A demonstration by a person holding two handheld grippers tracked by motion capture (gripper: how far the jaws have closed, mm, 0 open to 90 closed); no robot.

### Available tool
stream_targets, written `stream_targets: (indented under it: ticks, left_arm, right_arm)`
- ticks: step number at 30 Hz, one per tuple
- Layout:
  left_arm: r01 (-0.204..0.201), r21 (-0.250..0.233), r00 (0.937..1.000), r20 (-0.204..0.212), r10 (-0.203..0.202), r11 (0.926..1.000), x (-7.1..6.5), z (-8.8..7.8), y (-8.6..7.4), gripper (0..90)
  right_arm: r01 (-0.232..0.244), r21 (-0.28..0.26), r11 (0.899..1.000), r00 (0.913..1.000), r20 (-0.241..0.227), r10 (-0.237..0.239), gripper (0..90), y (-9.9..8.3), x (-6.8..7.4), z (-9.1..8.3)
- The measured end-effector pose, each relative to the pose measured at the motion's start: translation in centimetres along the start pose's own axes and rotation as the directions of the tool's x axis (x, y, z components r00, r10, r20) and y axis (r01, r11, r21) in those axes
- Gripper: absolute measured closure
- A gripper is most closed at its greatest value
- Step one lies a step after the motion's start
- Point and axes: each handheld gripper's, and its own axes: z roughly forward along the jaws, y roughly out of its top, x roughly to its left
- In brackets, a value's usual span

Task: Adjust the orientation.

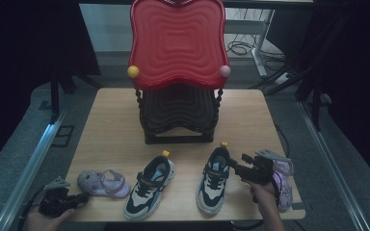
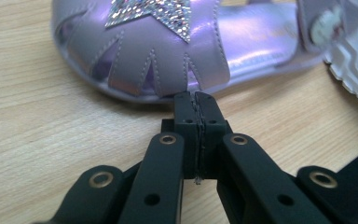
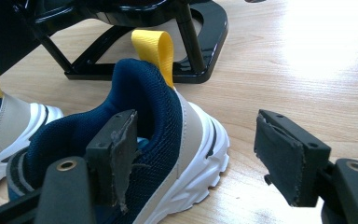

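Note:
A purple sandal (image 1: 102,183) with a glitter star lies at the table's front left. My left gripper (image 1: 83,197) is just left of it, shut with nothing in it. In the left gripper view the closed tips (image 2: 196,99) meet the toe edge of the sandal (image 2: 168,46). Two navy and cream sneakers (image 1: 149,187) (image 1: 214,178) lie mid-front. My right gripper (image 1: 234,162) is open at the right sneaker's heel. In the right gripper view one pad (image 3: 121,140) is inside the sneaker's (image 3: 158,93) heel opening and the other pad (image 3: 279,154) outside, apart from it.
A two-tier rack with a red top tray (image 1: 177,41) stands on a black base (image 1: 176,137) behind the shoes. A second purple sandal (image 1: 284,185) lies at the front right by my right hand. The table's front edge (image 1: 183,220) is close behind the shoes.

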Motion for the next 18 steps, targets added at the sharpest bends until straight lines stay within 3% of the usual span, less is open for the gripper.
stream_targets:
  ticks: [3,11,18]
  left_arm:
    - [0.023,-0.009,0.9997,-0.001,-0.023,0.9997,0.7,0.1,0.1,88.3]
    - [0.031,-0.016,0.9995,-0.002,-0.031,0.9994,1.0,0.1,0.3,88.5]
    - [0.066,-0.063,0.9977,-0.014,-0.067,0.9958,1.8,-1.1,0.1,88.2]
  right_arm:
    - [-0.004,0.000,1.000,1.0000,0.002,0.004,31.0,0.0,-0.1,0.0]
    - [-0.005,0.002,1.000,1.0000,0.004,0.005,30.9,-0.1,-0.2,0.0]
    - [-0.006,-0.001,1.000,1.0000,0.006,0.006,30.9,-0.1,-0.2,0.0]
